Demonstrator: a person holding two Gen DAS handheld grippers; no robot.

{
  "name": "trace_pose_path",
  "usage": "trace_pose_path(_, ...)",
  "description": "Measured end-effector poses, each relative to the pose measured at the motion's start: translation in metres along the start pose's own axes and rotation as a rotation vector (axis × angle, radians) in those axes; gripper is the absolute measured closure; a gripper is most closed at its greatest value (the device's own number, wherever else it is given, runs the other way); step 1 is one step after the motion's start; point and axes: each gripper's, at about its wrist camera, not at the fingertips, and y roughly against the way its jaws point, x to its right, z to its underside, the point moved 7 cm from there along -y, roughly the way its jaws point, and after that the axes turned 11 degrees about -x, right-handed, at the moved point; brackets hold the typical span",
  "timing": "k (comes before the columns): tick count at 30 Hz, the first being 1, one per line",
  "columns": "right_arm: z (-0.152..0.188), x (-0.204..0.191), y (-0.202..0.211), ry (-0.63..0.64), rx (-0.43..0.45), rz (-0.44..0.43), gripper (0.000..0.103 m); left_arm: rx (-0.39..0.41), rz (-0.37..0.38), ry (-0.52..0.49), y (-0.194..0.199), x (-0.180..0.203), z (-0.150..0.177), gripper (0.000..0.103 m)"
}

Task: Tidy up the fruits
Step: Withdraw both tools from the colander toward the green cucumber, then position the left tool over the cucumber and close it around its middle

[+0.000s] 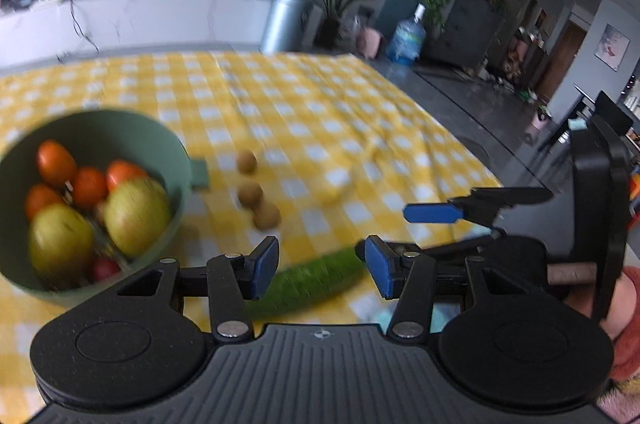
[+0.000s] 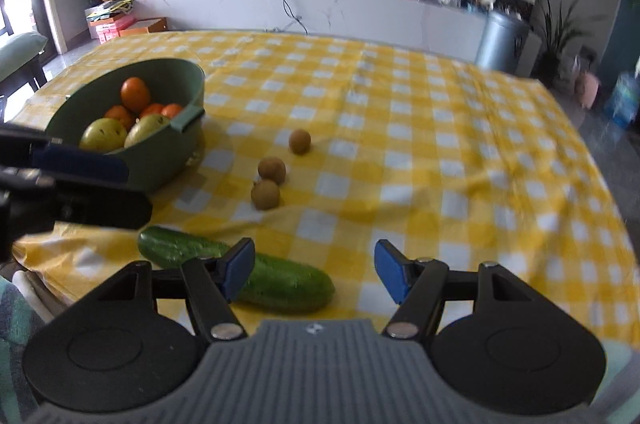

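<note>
Both grippers, left gripper and right gripper, gape empty; cucumber partly hidden.

Bowl at left of frame on tablecloth, fruit inside. Three kiwis at centre, right of bowl. Cucumber lower centre, below kiwis.

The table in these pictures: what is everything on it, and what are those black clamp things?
tablecloth: one, yellow and white check, covers the table
bowl: one, green, left side
oranges: four, orange, in the bowl
pears: two, yellow-green, in the bowl
small round fruits: three, brown, on the cloth beside the bowl
cucumber: one, green, near edge
left gripper: black, blue pads, open
right gripper: same, open
</note>
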Motion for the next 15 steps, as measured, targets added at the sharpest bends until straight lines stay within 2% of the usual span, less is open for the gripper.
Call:
trace_pose_path(2, 0.004, 0.001, -0.007, -0.01, -0.032, -0.017, 0.039, -0.025, -0.004, 0.0, -0.008, 0.0, 0.006, 0.044)
trace_pose_path(7, 0.008, 0.006, -0.019, -0.051, -0.078, -0.045, 0.041, -0.077, -0.083, -0.045, -0.028, 0.0, 0.017, 0.044)
trace_pose_path(10, 0.011, 0.011, -0.028, -0.107, -0.119, -0.092, 0.055, -0.096, -0.131, -0.089, -0.038, 0.001, 0.019, 0.043)
trace_pose_path(13, 0.012, 0.014, -0.03, -0.138, -0.124, -0.132, 0.055, -0.108, -0.201, -0.151, -0.045, 0.005, 0.02, 0.042)
trace_pose_path(15, 0.014, 0.014, -0.031, -0.136, -0.133, -0.144, 0.055, -0.122, -0.221, -0.18, -0.05, 0.008, 0.02, 0.041)
